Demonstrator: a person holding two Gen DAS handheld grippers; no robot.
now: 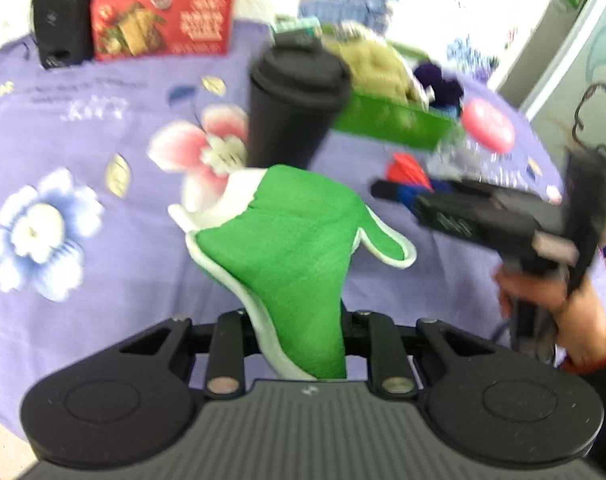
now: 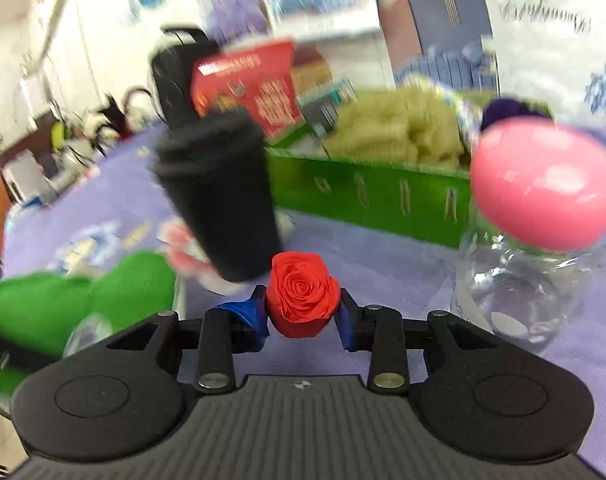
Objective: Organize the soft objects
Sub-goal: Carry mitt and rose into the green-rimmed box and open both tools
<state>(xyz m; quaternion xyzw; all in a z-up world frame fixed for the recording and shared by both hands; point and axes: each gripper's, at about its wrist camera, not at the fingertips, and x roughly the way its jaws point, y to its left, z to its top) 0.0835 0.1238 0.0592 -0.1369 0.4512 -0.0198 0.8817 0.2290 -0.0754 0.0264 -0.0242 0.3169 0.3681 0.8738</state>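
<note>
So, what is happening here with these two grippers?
A person is sorting soft things on a purple flowered tablecloth. The left gripper is shut on a green oven mitt; the right gripper is shut on a red rose. A green box behind a black cup already holds yarn.

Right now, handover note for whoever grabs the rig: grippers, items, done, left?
Left gripper: shut on the green mitten, lifted off the purple tablecloth.
Right gripper: shut on the red rose.
Green bin, behind the black cup: already holds a beige knit and something purple.
Done: both items grasped.
Left: probably drop both into the bin, avoiding the cup and the clear bottle.
</note>
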